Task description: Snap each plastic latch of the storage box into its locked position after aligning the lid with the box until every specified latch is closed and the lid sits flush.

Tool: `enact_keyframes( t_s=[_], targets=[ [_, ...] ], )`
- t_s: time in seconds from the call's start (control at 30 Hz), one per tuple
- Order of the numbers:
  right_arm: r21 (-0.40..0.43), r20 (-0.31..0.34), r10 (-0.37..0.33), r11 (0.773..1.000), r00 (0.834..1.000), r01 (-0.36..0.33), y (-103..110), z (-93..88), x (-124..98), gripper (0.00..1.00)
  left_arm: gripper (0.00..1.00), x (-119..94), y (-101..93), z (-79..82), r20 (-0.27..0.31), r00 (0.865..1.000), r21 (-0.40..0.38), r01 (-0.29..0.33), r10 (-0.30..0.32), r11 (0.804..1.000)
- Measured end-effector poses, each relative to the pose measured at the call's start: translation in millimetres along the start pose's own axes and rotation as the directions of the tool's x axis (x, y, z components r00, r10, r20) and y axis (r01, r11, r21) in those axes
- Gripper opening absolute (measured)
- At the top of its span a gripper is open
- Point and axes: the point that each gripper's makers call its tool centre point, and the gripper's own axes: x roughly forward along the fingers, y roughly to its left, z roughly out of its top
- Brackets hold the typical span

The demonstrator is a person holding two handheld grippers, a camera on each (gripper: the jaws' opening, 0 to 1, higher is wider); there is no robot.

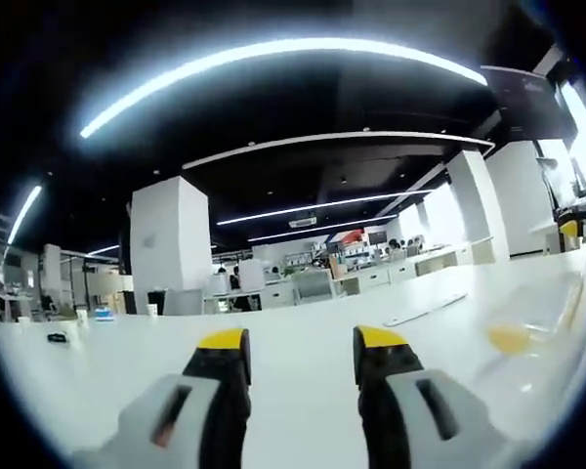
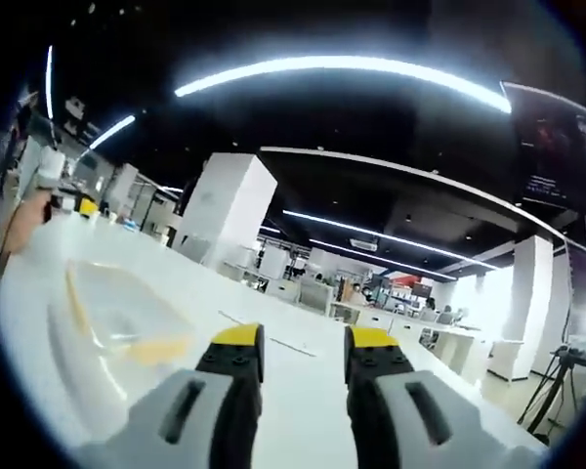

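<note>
In the left gripper view my left gripper [image 1: 301, 352] hangs with its jaws spread wide and nothing between them, over the white table [image 1: 303, 391]. The clear storage box [image 1: 532, 318] lies right of the gripper (yellow latch showing).

In the right gripper view my right gripper [image 2: 301, 352] is equally wide and empty; the storage box [image 2: 112, 318] lies left of it.

Clear plastic storage box [image 2: 107, 318] with yellow latch [image 2: 156, 349], lid on, lying on white table [image 2: 303, 391]

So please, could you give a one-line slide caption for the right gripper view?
Open right gripper above a white table, clear storage box with yellow latch at its left.
</note>
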Motion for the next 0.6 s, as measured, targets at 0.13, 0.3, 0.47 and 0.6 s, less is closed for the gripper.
enact_keyframes(
  t_s=[0.13, 0.3, 0.47, 0.6],
  targets=[
    [-0.026, -0.005, 0.010, 1.000, 1.000, -0.010, 4.4, 1.8, -1.2, 0.32, 0.42, -2.6, -7.2, 6.5, 0.023, 1.000, 0.021, 0.016, -0.017, 1.000],
    [-0.045, 0.001, 0.019, 0.999, 1.000, -0.019, 7.9, 4.7, -1.2, 0.31, 0.43, -2.8, -11.3, 9.2, 0.033, 0.999, 0.040, 0.020, -0.021, 0.999],
    [-0.236, -0.032, -0.005, 0.972, 0.999, -0.003, 14.8, 6.9, -1.1, 0.31, 0.43, -0.6, -14.8, 7.8, 0.035, 0.998, 0.010, 0.049, -0.049, 0.999],
    [-0.369, -0.034, -0.047, 0.929, 0.998, 0.031, 15.3, 9.0, -0.4, 0.31, 0.43, -0.4, -15.2, 9.1, 0.044, 0.998, 0.006, 0.049, -0.049, 0.999]
  ],
)
